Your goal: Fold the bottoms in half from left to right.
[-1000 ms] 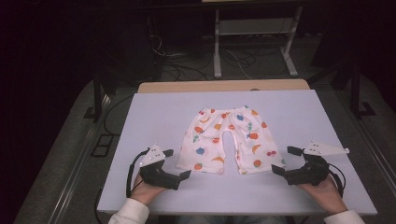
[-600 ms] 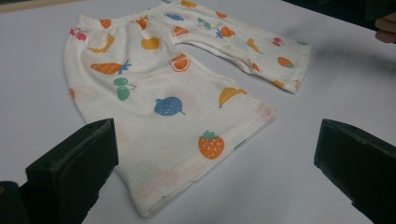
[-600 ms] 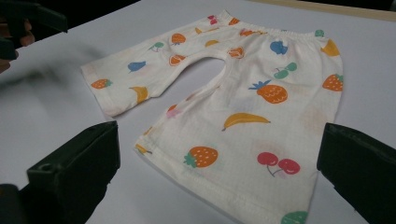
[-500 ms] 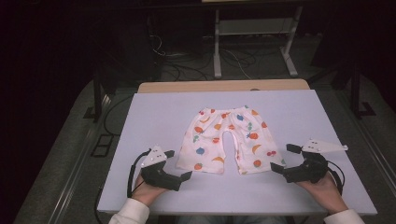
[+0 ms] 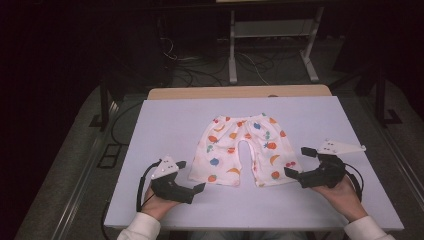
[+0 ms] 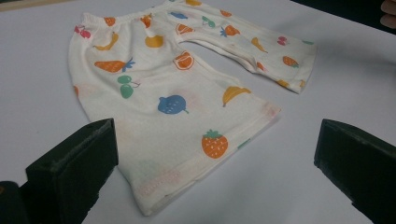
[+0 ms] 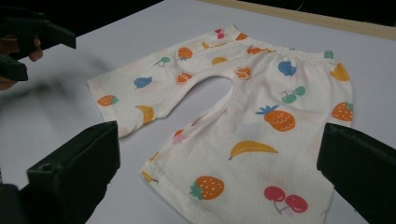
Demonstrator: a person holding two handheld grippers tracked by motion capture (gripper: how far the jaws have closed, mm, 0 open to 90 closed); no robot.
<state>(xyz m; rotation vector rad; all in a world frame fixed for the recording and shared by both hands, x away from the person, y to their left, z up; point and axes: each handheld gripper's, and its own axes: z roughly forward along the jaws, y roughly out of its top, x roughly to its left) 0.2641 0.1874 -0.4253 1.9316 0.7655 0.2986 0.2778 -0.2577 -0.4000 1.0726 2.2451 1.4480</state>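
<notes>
White table (image 5: 165, 125) under dim surroundings, with a dark floor, cables and a metal stand behind its far edge. Fingers of the left gripper (image 5: 191, 176) stand wide apart, holding nothing, and point toward the near hem of one trouser leg; in the left gripper view that hem lies between and just beyond the two black jaws, not touched. Fingers of the right gripper (image 5: 296, 162) are likewise spread wide and empty, aimed at the hem of the other leg; in the right gripper view the cloth lies between the jaws, apart from both. Each gripper rests in a hand at the near edge of the table, the left hand (image 5: 155, 202) and right hand (image 5: 345, 192) entering from below in white sleeves. Between the grippers, a pair of small cream shorts (image 5: 242, 150) printed with coloured fruit lies spread flat at the table's centre, waistband toward the far edge, legs toward the person.
</notes>
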